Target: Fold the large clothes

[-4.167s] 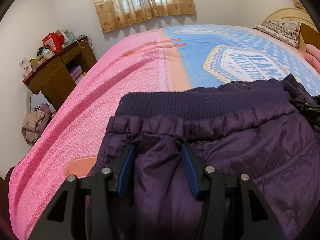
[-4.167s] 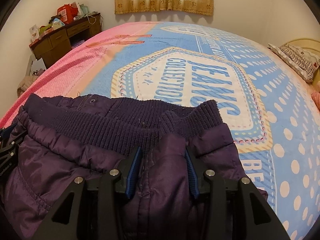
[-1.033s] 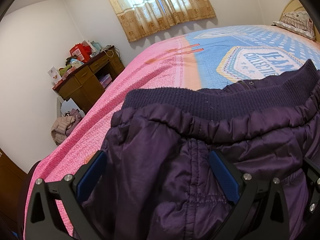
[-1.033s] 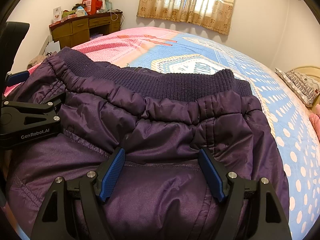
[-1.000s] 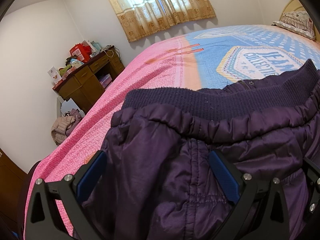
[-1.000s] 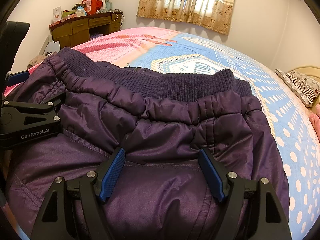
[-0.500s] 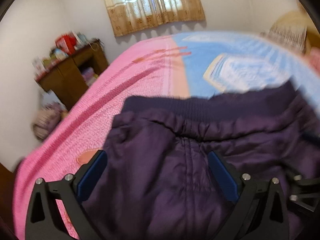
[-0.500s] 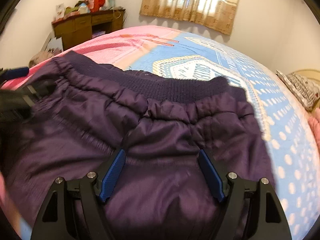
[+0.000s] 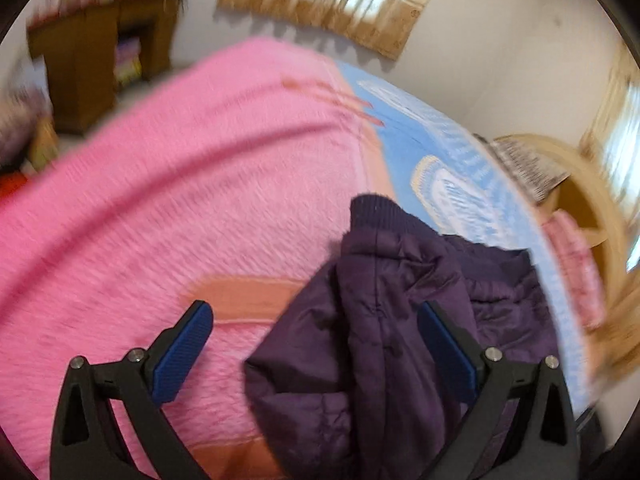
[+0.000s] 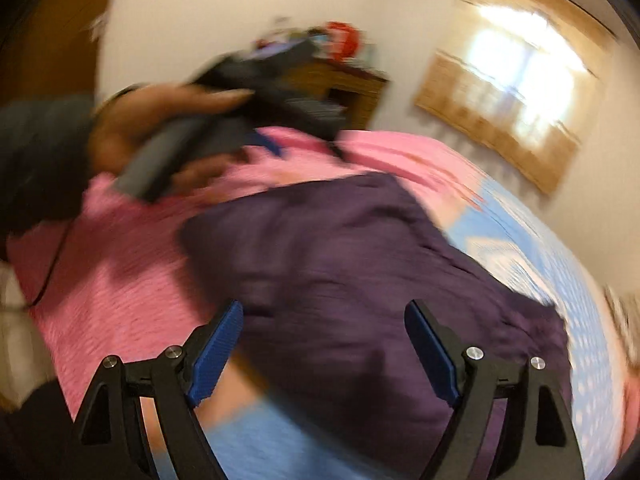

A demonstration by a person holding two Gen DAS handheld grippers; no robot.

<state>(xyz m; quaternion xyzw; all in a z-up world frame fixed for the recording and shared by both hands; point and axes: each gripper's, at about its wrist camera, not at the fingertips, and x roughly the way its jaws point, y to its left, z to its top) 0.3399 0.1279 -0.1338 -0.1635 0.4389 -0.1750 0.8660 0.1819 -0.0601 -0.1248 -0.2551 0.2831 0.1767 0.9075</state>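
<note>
No text can be read — the emblem printed on the bedspread is blurred past legibility, and nothing else is lettered.

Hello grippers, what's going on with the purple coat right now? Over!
Left gripper open, gripping nothing. Right gripper open, jaws just widened, nothing pinched. Purple coat lying bunched on the bedspread. Nothing blocking it.

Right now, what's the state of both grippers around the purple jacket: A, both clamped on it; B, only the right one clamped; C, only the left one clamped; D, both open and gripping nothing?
D: the left gripper and right gripper show fingers spread wide, clear of the jacket lying on the bed.
</note>
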